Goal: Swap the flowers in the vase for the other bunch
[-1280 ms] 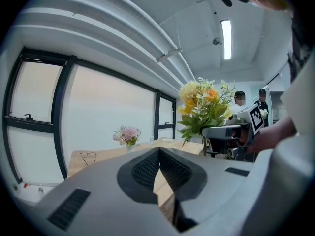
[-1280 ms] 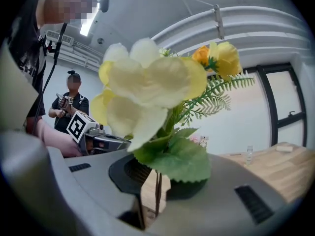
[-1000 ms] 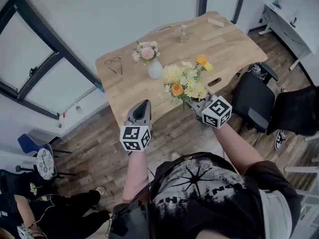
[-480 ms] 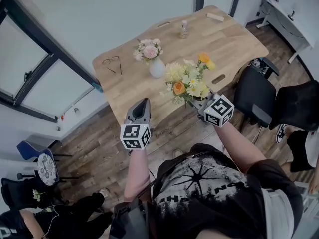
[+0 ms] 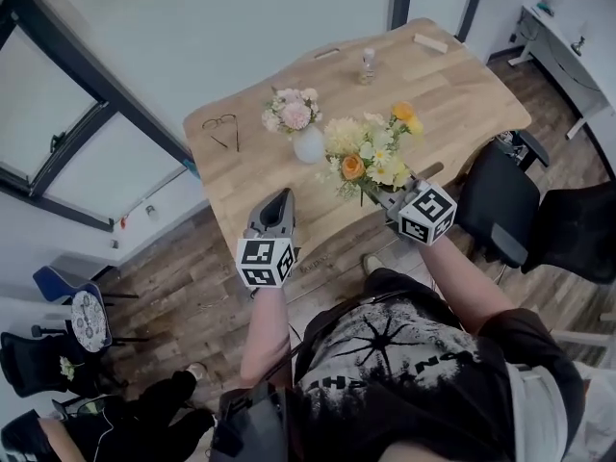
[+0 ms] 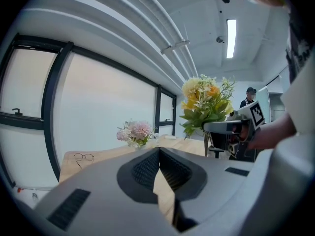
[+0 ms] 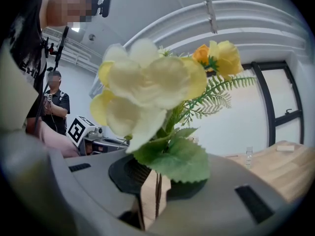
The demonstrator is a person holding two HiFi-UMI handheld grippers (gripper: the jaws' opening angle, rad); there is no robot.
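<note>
Left tool (image 5: pixel 280 198), right tool (image 5: pixel 385 193) with yellow bunch (image 5: pixel 371 154), nearer table (image 5: pixel 462 85).

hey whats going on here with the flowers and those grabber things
A person stands at a wooden table with a gripper in each hand. The right gripper is shut on the stems of a yellow and orange bunch, held up in the air on the table's near side. The left gripper is shut and empty. The white vase on the table holds the pink bunch, so the swap is not yet done.
</note>
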